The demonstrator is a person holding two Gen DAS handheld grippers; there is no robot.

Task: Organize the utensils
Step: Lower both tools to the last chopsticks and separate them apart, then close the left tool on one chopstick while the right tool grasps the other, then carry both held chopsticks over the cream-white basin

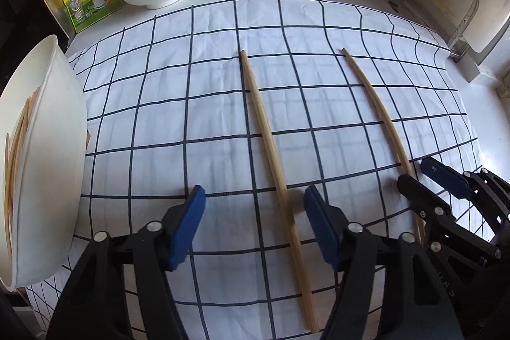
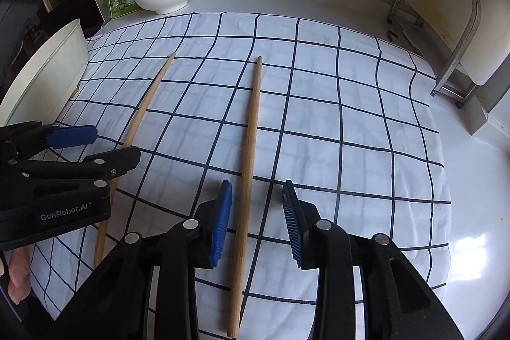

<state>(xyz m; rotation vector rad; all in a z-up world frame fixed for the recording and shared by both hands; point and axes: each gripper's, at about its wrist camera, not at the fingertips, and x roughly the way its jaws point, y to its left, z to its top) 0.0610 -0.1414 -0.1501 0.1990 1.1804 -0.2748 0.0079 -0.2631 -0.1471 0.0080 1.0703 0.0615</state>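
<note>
Left gripper (image 1: 253, 206): sitting right up close to the lens, jaws standing about half open and straddling one chopstick, pads not touching it, so it's holding nothing.
Left chopstick (image 1: 271, 142): lying flat on the checked cloth (image 1: 191, 117), running away from the gripper between its fingers, a bit closer to the right-hand pad.
Right gripper (image 2: 256, 212): hanging over the other stick, jaws narrower but not pinching yet either, gaps showing on both sides.
Right chopstick (image 2: 250, 133): lying between those fingers, nearer the left pad, well apart from its twin.
White container (image 1: 47, 148): leaning off to the left gripper's left at the edge of the surface, more chopsticks already sitting inside.
Step in hand: looks like both grippers are lining up to pinch a stick each.
Next move: I'm guessing each needs lowering and closing squarely on the thin stick, then carrying it left to the container.
Watch out: skinny round sticks are probably going to roll off the pads.
</note>
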